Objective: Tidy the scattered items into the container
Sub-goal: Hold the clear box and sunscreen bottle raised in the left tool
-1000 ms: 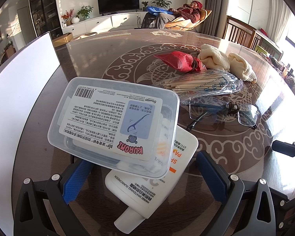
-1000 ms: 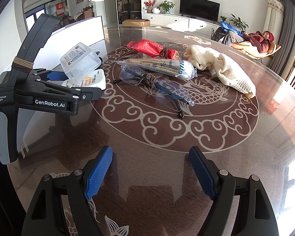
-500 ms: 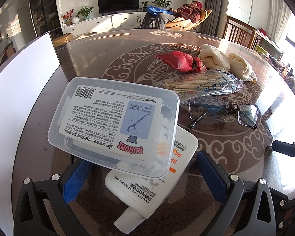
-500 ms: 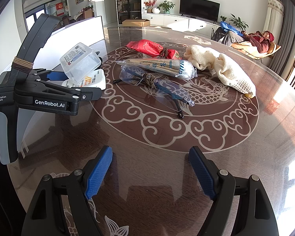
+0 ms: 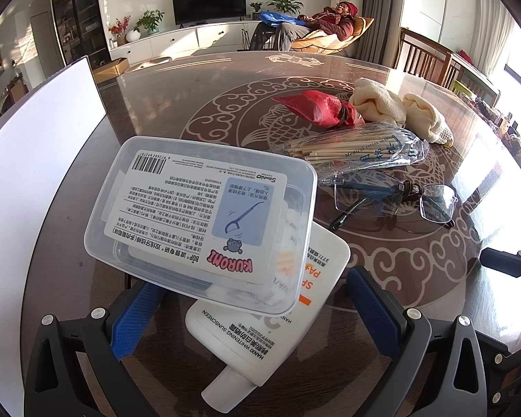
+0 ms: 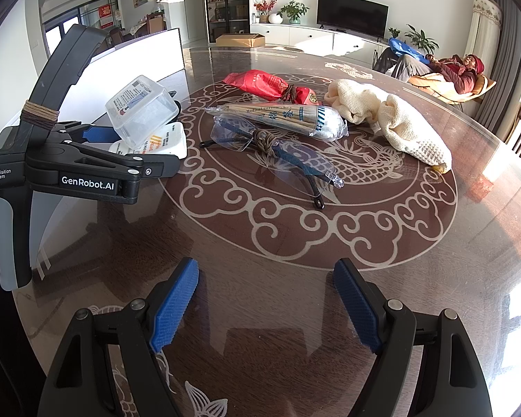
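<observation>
A clear plastic box (image 5: 198,215) with a floss-pick pack inside lies tilted on a white sunscreen tube (image 5: 260,333). Both sit between the wide-apart blue pads of my left gripper (image 5: 253,281), and the pads do not press on them. Farther along the table lie glasses (image 5: 392,198), a bag of cotton swabs (image 5: 357,149), a red pouch (image 5: 316,107) and a cream cloth (image 5: 399,111). My right gripper (image 6: 265,278) stands open over bare table, nothing between its fingers. From there the left gripper (image 6: 135,149) shows at the left around the box (image 6: 142,111), with the glasses (image 6: 274,153) ahead.
A tall white panel (image 5: 34,139) runs along the table's left edge. The dark round table (image 6: 260,229) has a glossy patterned top. Wooden chairs (image 5: 427,59) stand at the right. A person reclines in a lounge chair (image 5: 330,24) far behind the table.
</observation>
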`<state>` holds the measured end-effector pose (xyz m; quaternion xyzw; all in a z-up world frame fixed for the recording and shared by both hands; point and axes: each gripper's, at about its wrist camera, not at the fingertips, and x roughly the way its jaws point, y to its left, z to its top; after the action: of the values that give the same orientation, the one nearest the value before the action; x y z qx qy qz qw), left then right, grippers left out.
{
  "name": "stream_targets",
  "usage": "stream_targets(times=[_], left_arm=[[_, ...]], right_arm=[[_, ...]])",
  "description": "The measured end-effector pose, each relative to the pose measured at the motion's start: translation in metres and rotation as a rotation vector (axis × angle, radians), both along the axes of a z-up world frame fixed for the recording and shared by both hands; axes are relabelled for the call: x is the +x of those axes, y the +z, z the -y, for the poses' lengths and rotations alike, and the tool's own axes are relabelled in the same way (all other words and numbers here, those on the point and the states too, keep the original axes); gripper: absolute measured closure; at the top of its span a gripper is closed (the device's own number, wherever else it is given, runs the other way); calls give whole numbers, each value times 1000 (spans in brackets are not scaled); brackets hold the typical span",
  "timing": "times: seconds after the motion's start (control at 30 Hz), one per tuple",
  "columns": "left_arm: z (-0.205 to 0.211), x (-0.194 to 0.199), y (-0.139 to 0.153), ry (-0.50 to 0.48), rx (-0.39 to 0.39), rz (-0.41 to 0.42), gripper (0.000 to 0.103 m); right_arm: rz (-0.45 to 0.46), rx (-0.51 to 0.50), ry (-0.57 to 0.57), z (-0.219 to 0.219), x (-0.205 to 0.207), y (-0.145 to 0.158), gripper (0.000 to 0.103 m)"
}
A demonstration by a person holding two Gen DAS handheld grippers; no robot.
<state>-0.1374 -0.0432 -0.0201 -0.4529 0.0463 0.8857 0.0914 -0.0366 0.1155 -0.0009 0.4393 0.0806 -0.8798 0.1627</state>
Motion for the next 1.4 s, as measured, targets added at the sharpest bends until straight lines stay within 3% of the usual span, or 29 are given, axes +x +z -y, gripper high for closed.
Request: stream_targets(times=[1.4], left_arm=[[0,-1,0,-1,0,0,0]], right_arm=[[0,-12,-10,-3,-2,0,22]])
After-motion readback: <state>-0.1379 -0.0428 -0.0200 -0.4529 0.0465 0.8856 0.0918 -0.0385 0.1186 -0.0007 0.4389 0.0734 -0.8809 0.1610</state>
